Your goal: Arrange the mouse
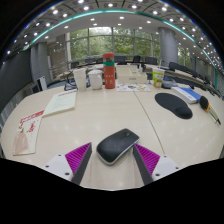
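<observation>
A dark grey computer mouse (pixel 118 145) lies on the beige table (pixel 100 118). It sits between the two fingers of my gripper (pixel 113 150), its body angled a little to the right. The left magenta pad (pixel 79 157) stands apart from the mouse with a small gap. The right pad (pixel 147 157) is close against the mouse's right side. The mouse rests on the table top and the fingers are open around it. A black oval mouse pad (pixel 173 105) lies beyond the fingers to the right.
A red-lidded canister (pixel 109 70) and a green cup (pixel 158 76) stand at the table's far side among other clutter. A white sheet (pixel 60 102) and a printed leaflet (pixel 27 132) lie to the left. A blue-and-dark object (pixel 187 95) lies behind the mouse pad.
</observation>
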`<control>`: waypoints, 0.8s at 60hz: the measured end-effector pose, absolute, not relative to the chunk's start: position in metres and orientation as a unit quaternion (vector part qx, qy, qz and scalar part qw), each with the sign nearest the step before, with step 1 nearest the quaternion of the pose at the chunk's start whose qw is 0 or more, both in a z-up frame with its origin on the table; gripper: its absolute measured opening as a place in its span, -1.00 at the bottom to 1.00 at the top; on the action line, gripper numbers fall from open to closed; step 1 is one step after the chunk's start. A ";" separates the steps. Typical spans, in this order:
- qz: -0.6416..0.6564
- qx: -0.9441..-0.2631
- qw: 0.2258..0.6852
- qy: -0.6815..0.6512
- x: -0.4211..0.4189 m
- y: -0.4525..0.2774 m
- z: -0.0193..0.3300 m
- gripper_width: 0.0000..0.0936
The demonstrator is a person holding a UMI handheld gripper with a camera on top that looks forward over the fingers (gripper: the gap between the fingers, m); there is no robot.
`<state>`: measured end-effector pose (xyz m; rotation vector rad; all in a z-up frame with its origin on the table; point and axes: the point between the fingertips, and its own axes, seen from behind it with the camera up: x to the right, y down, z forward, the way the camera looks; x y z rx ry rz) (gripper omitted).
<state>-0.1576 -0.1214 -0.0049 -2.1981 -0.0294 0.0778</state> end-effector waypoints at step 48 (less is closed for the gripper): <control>0.009 -0.900 0.433 -0.044 -0.167 -0.078 -0.008 -0.30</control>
